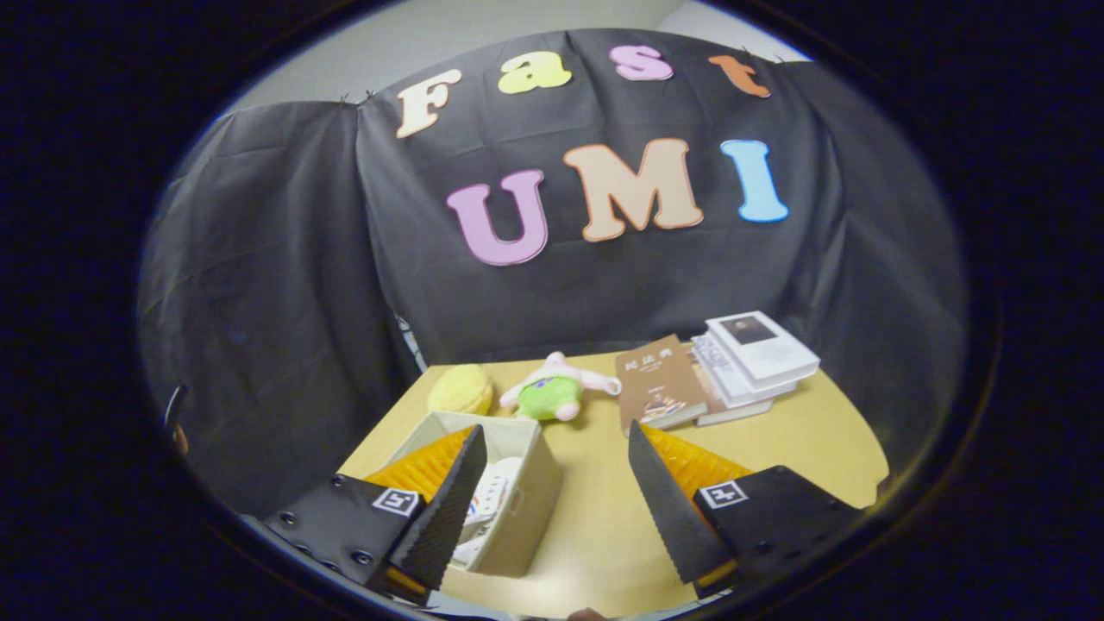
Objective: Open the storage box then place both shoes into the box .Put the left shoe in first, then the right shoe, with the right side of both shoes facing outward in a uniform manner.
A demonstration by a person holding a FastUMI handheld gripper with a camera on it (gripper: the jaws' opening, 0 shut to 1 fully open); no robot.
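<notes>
Spread wide and gripping nothing, the gripper point(552, 496) hung low in the frame, its two fingers point(448, 509) angled outward with bare tabletop between them. Lower left of centre, partly behind the left finger, stood the storage box point(526, 509), beige and lidless, its top open. Inside it showed white shoe material with dark markings point(487, 500); whether that was one shoe or both could not be told, since the finger hid much of the interior. No shoe lay out on the wooden table point(776, 448), so the task looked near its end or finished, though the facing of the shoes could not be judged. Beyond the box, toward the middle of the frame, sat a yellow plush point(461, 390) and a pink-and-green plush toy point(552, 392). Right of those lay a brown book point(660, 384) beside a stack of white books point(750, 354). The gripper pointed forward and slightly down, raised clear above the table.
</notes>
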